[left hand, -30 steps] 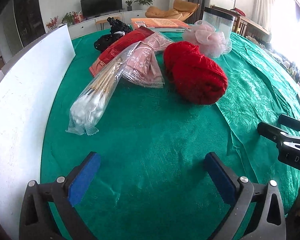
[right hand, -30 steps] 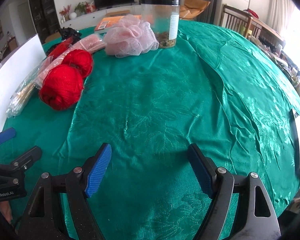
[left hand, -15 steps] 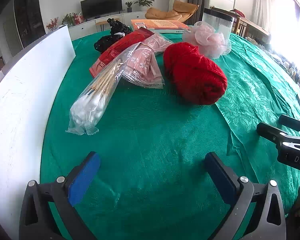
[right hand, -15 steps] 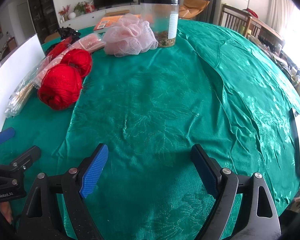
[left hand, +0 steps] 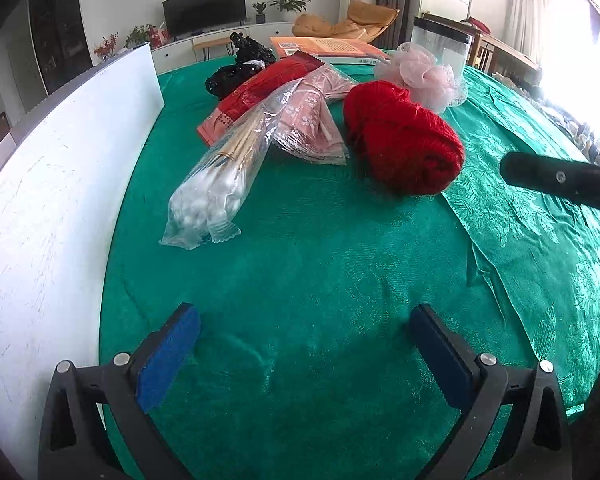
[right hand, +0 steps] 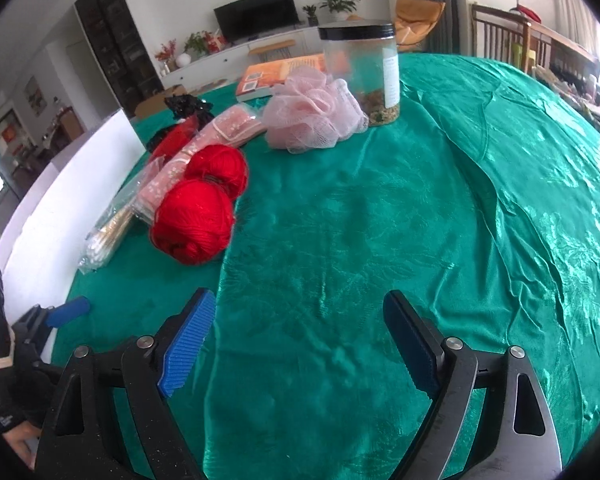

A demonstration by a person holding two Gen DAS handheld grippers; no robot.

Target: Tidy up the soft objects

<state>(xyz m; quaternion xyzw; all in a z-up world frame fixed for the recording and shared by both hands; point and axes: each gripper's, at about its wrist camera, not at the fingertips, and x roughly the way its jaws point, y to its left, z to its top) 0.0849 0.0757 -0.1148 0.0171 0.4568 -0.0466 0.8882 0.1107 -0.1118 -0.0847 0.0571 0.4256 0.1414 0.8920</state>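
Red yarn [left hand: 402, 140] lies on the green tablecloth [left hand: 320, 280], also in the right wrist view [right hand: 198, 216]. A pink mesh bath pouf [left hand: 424, 74] sits behind it, by a clear jar [right hand: 362, 70]; the pouf shows in the right wrist view too [right hand: 314, 116]. A bag of cotton swabs [left hand: 216, 184] and a pink packet [left hand: 308, 120] lie left of the yarn. My left gripper [left hand: 304, 356] is open and empty, low over the cloth. My right gripper [right hand: 300, 344] is open and empty, raised above the cloth to the right of the yarn.
A white board [left hand: 40, 200] stands along the table's left edge. A red packet [left hand: 260, 88], a black bundle [left hand: 236, 72] and an orange book [left hand: 328, 46] lie at the back. A black-lidded jar [left hand: 440, 44] stands at the back right.
The right gripper has lifted and advanced toward the yarn; in the left wrist view it now sits higher at the right edge. The left gripper edged slightly forward.
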